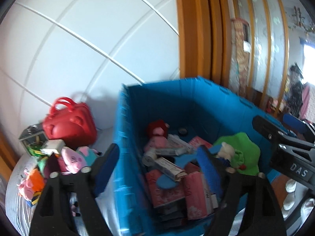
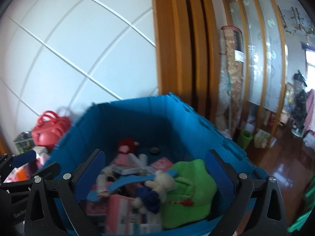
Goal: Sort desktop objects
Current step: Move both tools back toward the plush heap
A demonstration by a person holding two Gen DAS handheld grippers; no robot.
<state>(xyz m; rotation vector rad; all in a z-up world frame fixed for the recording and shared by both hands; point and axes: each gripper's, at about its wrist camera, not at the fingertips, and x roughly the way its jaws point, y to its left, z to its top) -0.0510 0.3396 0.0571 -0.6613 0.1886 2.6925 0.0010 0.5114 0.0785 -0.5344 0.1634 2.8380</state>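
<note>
1. Rigid blue plastic bin [image 2: 177, 122], ribbed walls, holds flat pink packs [image 1: 195, 194], cardboard tubes and a fuzzy green plush [image 2: 189, 192].
2. Left gripper [image 1: 157, 161] and right gripper [image 2: 155, 169]: blue-padded fingers released, spread wide, empty, above the bin.
3. Glossy red bag [image 1: 69, 125] sits left of the bin beside soft pink toys [image 1: 74, 159].

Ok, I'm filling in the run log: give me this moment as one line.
left gripper: open, empty | right gripper: open, empty | blue crate: holds green plush, boxes | red handbag: outside crate
</note>
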